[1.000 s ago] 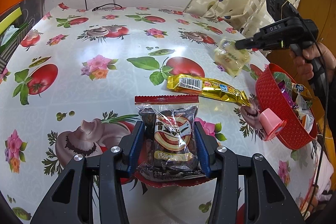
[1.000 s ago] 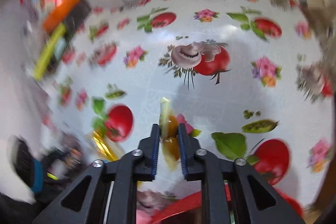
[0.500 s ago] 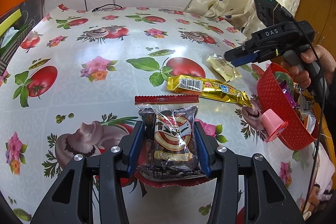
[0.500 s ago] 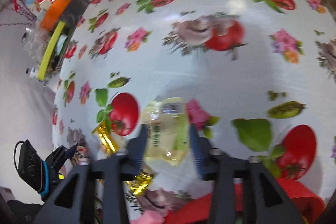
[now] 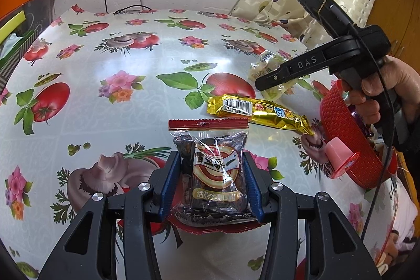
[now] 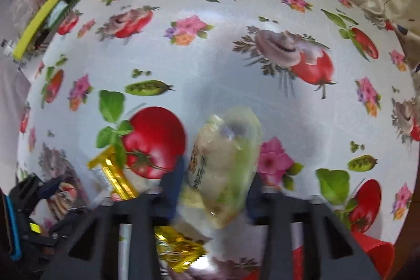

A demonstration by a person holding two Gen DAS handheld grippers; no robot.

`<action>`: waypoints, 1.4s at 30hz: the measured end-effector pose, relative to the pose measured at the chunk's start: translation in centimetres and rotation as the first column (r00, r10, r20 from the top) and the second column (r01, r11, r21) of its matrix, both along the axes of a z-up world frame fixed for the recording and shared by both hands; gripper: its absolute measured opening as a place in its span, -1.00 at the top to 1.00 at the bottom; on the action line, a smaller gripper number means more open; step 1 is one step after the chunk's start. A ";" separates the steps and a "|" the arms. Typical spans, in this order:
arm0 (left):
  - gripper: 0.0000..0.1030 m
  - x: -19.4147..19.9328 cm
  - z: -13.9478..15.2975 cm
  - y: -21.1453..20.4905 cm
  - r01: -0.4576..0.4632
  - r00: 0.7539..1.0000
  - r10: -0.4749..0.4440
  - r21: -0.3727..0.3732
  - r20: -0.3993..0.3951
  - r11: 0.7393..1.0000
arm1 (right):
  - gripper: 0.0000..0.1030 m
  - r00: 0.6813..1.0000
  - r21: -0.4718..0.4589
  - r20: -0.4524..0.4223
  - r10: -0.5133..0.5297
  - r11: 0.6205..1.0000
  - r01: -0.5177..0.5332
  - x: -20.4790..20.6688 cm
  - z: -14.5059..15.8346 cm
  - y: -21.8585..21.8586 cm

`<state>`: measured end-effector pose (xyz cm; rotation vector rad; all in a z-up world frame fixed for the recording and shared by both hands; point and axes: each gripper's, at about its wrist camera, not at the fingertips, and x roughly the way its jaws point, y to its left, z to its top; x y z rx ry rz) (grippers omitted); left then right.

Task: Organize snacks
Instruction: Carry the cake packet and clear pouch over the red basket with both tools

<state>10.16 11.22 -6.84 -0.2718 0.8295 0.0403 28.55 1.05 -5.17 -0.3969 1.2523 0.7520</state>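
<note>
A dark plum snack bag point(image 5: 214, 169) with a red sealed top lies on the flowered tablecloth. My left gripper point(image 5: 212, 190) is shut on its sides. Beyond it lies a gold bar wrapper point(image 5: 262, 113). Farther right, a pale yellow packet point(image 5: 265, 64) rests on the cloth under my right gripper point(image 5: 260, 84), which a hand holds pointing steeply down. In the blurred right wrist view the pale packet point(image 6: 225, 162) sits between the fingers of the right gripper point(image 6: 214, 183). Its jaws are closing, and the pads still stand apart from the packet.
A red woven basket point(image 5: 341, 143) with several wrapped snacks stands at the table's right edge, a pink cup point(image 5: 338, 158) leaning on its wall. A cable point(image 5: 131, 8) lies at the far edge. Curtains hang at the back right, with shelves of clutter on the left.
The right gripper let the pale packet fall onto the cloth, then came down and toward the near side over it with its jaws wide. The left gripper and its bag stayed still.
</note>
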 end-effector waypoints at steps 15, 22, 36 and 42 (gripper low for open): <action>0.11 -1.0 0.9 -0.5 -0.013 1.000 0.013 -0.013 0.010 1.000 | 0.65 0.995 0.138 0.098 -0.001 0.990 -0.013 -5.1 3.4 -2.8; 0.11 -2.0 3.8 -2.0 -0.006 0.998 0.005 0.008 0.063 1.000 | 0.65 0.988 0.223 0.152 -0.011 0.974 -0.023 -9.5 6.4 -5.2; 0.11 -1.8 7.9 -7.6 0.090 0.988 -0.095 0.048 0.120 0.995 | 0.65 0.956 0.318 0.273 -0.104 0.948 0.012 -15.4 10.4 -12.2; 0.11 -0.8 8.7 -9.9 0.142 0.981 -0.148 0.053 0.126 0.988 | 0.65 0.950 0.330 0.275 -0.149 0.943 0.053 -15.8 10.3 -14.6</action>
